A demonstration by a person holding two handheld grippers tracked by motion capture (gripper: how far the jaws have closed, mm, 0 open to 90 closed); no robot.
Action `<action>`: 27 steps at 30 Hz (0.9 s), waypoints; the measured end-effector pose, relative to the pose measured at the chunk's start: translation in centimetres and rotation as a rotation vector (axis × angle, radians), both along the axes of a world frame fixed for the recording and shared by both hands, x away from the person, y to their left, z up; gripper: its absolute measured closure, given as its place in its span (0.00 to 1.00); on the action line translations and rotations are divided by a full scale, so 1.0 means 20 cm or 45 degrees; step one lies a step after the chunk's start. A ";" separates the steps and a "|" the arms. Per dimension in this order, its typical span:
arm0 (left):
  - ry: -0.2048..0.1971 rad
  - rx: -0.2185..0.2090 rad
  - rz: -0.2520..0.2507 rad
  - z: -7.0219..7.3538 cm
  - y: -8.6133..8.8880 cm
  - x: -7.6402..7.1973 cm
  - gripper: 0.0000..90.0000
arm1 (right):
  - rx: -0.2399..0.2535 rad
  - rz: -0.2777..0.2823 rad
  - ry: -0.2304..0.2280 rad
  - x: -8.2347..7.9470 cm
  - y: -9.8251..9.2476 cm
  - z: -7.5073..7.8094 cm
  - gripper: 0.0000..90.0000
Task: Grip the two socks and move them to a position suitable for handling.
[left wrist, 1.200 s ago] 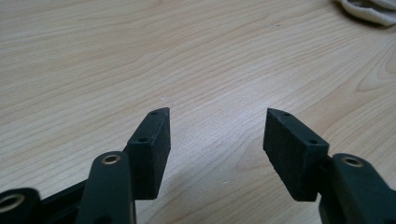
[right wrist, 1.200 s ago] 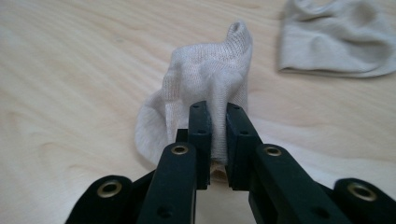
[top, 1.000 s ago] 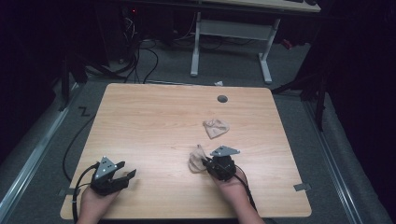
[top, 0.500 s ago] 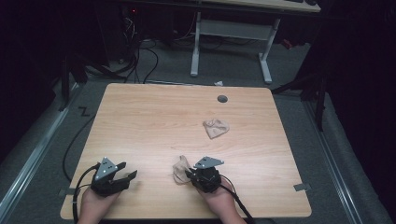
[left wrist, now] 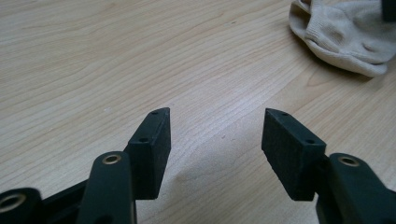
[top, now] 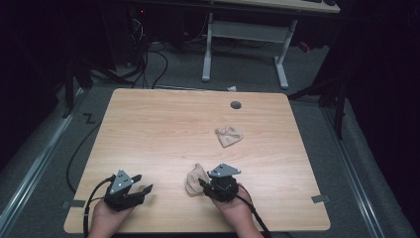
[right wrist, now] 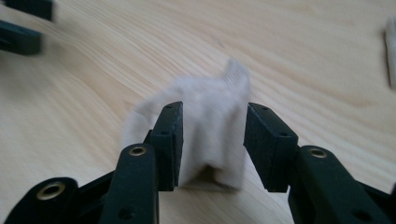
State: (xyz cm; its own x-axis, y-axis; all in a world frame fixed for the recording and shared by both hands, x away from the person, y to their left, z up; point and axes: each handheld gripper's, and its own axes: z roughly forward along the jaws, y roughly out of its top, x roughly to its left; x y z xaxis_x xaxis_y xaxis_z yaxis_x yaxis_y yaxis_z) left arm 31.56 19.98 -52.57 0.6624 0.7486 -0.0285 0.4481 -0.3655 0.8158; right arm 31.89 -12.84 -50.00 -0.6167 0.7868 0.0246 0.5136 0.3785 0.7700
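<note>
- Right gripper [top: 202, 182] sits at the near edge of the table [top: 148, 134], right of centre, jaws pointing left across the tabletop.
- Its jaws have just been opening. In the right gripper view [right wrist: 212, 140] they stand apart with the near sock [right wrist: 210, 121] bunched up between them.
- Sock cloth fills most of the gap and lies against the left pad; can't tell whether the right pad touches it. No squeeze visible, so I read it as released, not clamped.
- Near sock [top: 194, 179] is a beige crumpled heap on the wood, right at the right gripper's tips, one end sticking up. It looks blurred in the right gripper view.
- Same sock shows in the left gripper view [left wrist: 343, 35], top right corner, lying flat-ish on the table, well ahead of the left jaws.
- Left gripper [top: 143, 190] is at the near left of the table, resting low on the surface, tips pointing right toward the near sock.
- Left jaws stand wide apart [left wrist: 215, 140], nothing between them but bare wood grain.
- Second sock [top: 228, 136], same beige, lies crumpled further back on the table, right of centre, well apart from both grippers and from the near sock. A sliver of it shows at the right edge of the right gripper view [right wrist: 391, 51].
- Grommet hole [top: 236, 105] sits near the far edge of the table, beyond the second sock.
- The person's hands come in from the bottom edge, one on each gripper; black cables trail back off the table.
</note>
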 end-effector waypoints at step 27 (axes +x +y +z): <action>0.013 -0.072 -0.004 0.02 -0.04 -0.01 0.57 | -0.073 0.088 0.001 0.02 0.12 0.02 0.96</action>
